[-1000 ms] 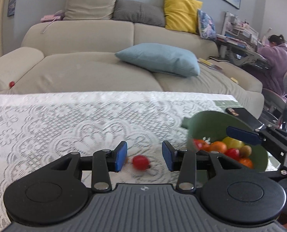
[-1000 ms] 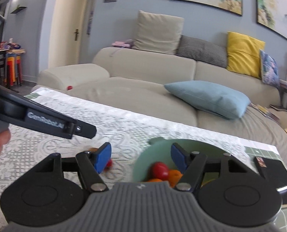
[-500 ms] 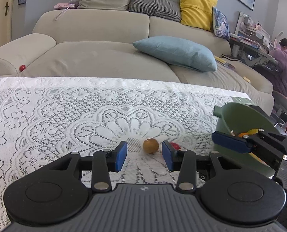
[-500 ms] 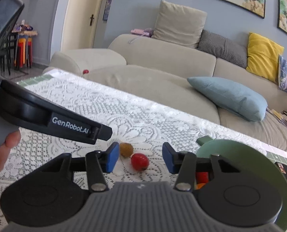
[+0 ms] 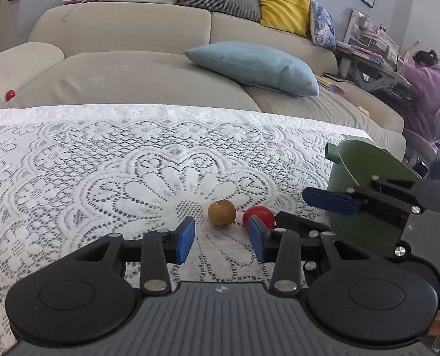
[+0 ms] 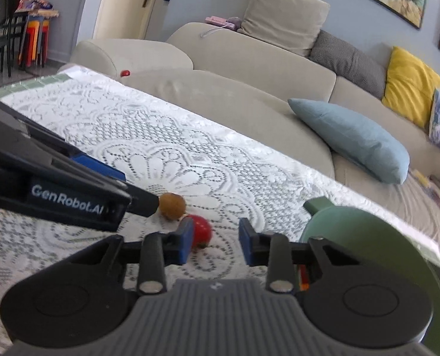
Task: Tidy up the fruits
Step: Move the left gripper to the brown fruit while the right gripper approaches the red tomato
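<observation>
A white lace cloth covers the table, whose green top shows bare at the far left corner. Beyond the far edge stands a beige sofa with a light blue cushion and a yellow cushion; a small red ball lies on its seat. A green bowl sits near the table's right edge; in the right wrist view only a sliver of orange and red shows inside it behind the gripper. On the cloth just left of the bowl lie a brown fruit and a red fruit, just beside each other. The left hand-held gripper has its jaws apart and empty, just short of both fruits. The right hand-held gripper is likewise spread and empty, its left pad partly covering the red fruit.
</observation>
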{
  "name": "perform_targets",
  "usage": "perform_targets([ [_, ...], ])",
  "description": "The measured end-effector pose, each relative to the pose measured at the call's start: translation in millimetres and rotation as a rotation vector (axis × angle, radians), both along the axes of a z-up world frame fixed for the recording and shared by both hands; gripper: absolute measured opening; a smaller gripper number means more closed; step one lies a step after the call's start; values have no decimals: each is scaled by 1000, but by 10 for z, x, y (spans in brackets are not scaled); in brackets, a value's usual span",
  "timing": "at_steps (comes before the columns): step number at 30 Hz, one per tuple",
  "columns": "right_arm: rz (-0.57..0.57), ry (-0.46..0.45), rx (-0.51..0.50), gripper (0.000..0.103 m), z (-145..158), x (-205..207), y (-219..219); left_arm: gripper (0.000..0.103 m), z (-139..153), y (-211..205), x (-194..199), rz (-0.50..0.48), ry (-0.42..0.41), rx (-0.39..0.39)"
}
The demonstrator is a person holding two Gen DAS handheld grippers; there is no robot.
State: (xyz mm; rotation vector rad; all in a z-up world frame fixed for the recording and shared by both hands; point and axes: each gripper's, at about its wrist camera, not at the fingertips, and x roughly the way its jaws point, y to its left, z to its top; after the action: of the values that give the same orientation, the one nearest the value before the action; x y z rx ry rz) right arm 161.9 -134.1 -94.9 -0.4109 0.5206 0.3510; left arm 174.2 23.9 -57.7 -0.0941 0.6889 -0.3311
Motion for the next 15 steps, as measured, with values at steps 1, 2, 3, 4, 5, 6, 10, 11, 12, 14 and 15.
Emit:
perform_targets([
  [1,14,2,-7,27,-6,16,2,48,-7,-13,20,-2,1,6],
  [2,32,1,-12,28,-11,25,6,47,-12,-22,43,-4,4,10],
  [3,44,-5,-22,28,-16,23,21,47,-16,-31,69,-7,7,14],
  [4,62,-4,-31,28,-20,28,39,46,-17,-37,98,-8,10,15],
  [5,76,0,-36,28,-23,36,59,46,-24,-36,124,-8,14,16],
  [6,85,3,-41,28,-30,42,76,45,-31,-40,154,-6,19,19],
  [10,115,6,-77,27,-78,65,170,42,-74,-66,240,-13,35,36],
  [11,115,12,-78,27,-93,84,184,42,-86,-74,249,-16,39,35],
  [12,110,17,-76,27,-104,100,189,42,-98,-82,258,-19,42,36],
  [14,93,34,-68,26,-129,148,181,42,-119,-92,284,-25,45,38],
  [15,87,43,-63,25,-143,173,182,42,-129,-100,296,-26,47,40],
])
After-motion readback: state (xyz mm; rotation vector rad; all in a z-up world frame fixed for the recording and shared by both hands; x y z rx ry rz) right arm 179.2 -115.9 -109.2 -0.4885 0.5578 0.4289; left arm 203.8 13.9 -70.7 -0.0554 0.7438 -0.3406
